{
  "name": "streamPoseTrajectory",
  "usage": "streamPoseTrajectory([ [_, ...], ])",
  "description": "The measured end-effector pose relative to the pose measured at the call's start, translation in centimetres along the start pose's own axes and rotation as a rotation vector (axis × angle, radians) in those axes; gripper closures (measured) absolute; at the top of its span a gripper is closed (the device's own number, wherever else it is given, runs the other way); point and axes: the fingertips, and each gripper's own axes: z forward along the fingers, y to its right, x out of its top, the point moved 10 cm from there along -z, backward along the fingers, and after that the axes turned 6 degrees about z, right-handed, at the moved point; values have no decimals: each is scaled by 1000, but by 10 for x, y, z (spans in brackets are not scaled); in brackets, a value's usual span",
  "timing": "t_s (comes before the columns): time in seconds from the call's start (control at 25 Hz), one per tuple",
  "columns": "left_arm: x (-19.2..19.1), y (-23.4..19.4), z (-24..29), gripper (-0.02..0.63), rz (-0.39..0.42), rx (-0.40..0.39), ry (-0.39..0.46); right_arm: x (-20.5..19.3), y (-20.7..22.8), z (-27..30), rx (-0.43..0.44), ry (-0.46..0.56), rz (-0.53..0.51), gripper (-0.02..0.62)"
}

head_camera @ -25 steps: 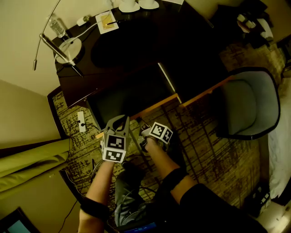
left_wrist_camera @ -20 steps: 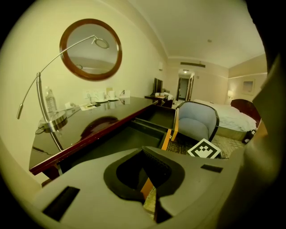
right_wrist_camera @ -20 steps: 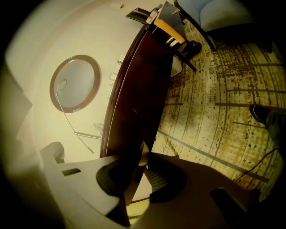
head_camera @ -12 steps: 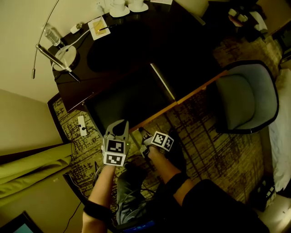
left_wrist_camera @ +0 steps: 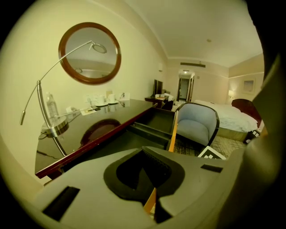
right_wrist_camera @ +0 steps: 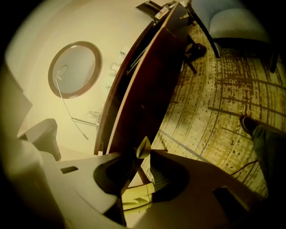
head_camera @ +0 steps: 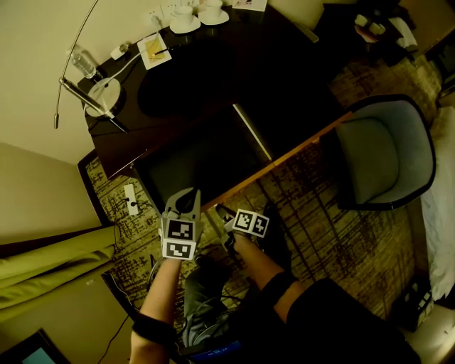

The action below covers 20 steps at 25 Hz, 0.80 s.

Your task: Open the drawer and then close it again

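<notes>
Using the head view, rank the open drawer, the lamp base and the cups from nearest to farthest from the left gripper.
1. open drawer, just ahead of the left gripper.
2. lamp base, left end of the desk.
3. cups, far edge of the desk.

Dark glossy desk (head_camera: 213,78) against the wall, its drawer (head_camera: 206,160) pulled out over the floor. On the top, toward the wall: round lamp base (head_camera: 103,96) with a water bottle (head_camera: 83,62) just beside it, a yellow notepad (head_camera: 154,48) with a pen across it, and two cups on saucers (head_camera: 186,18). Patterned carpet (head_camera: 341,213) carries a blue armchair (head_camera: 384,153) beside the desk and a white power strip (head_camera: 131,200) near the wall.
</notes>
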Motion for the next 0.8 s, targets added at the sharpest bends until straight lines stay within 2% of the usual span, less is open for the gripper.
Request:
streamPoseTrajectory([
  [0.12,7,6,-12,612,-26,10,4,4,-14,-20,-5,-34,-72,468],
  [0.2,13,14,-25,612,-48,17,6,9,-31,-40,7,-57,-157,481],
  [0.24,17,17,-33,612,-59,23,10,14,-43,-51,19,-69,-213,520],
  [0.4,38,27,-65,612,-106,54,58,41,-108,-95,86,-69,-471,600],
  [0.6,61,35,-107,612,-140,119,113,67,-193,-145,205,-27,-706,600],
  [0.8,81,42,-134,611,-169,195,162,84,-253,-182,229,14,-970,600],
])
